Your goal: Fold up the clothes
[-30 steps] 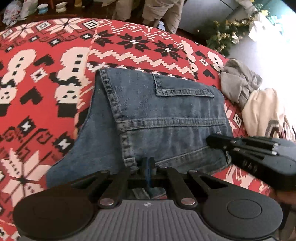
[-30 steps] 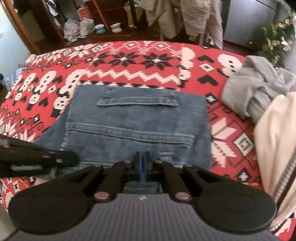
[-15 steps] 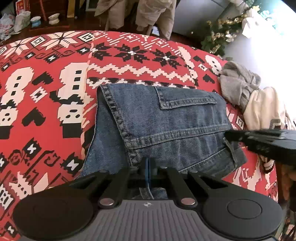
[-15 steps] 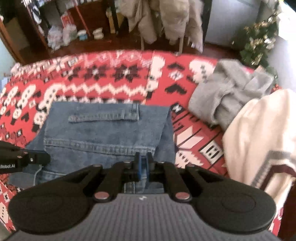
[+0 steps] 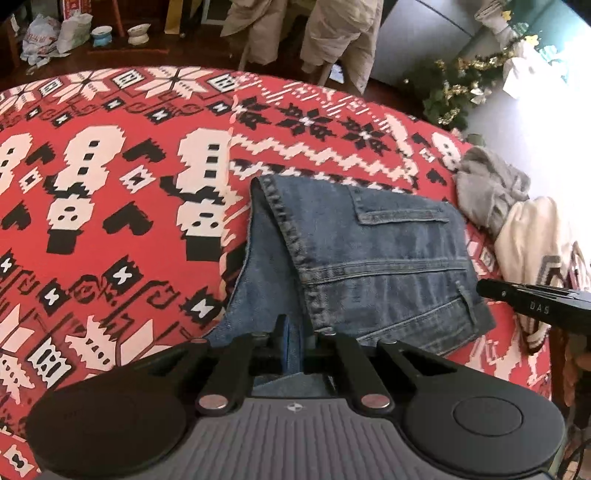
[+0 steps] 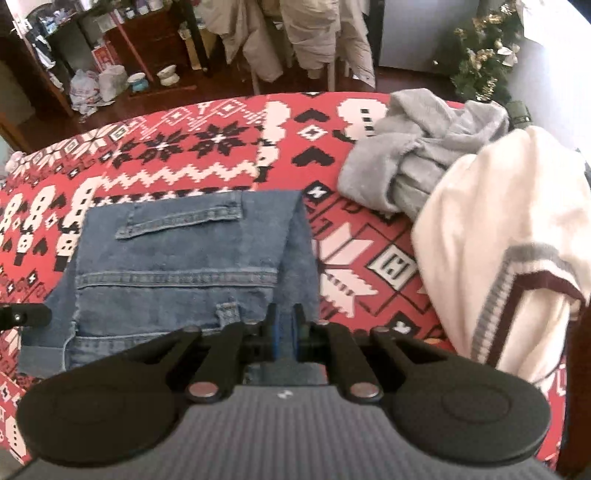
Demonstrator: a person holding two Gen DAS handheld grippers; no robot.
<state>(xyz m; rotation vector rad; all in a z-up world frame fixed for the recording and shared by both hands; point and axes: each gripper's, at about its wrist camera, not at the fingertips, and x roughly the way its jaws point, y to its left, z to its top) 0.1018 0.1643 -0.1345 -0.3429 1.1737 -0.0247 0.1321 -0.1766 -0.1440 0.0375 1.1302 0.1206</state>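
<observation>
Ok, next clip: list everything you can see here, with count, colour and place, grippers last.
jeans: one, blue denim, part-folded on the blanket, near edge pinched by both grippers
blanket: one, red with white and black winter pattern, covering the surface
grey garment: one, crumpled, far right of the blanket
cream sweater: one, cream with grey and dark red trim, right edge, beside the grey garment
hanging clothes: several, beige, behind the blanket
small tree: one, green with gold decorations, back right
bowls: two, one blue and one white, back left
bags: a few, white, back left
left gripper: one, black, shut on the jeans
right gripper: one, black, shut on the jeans
</observation>
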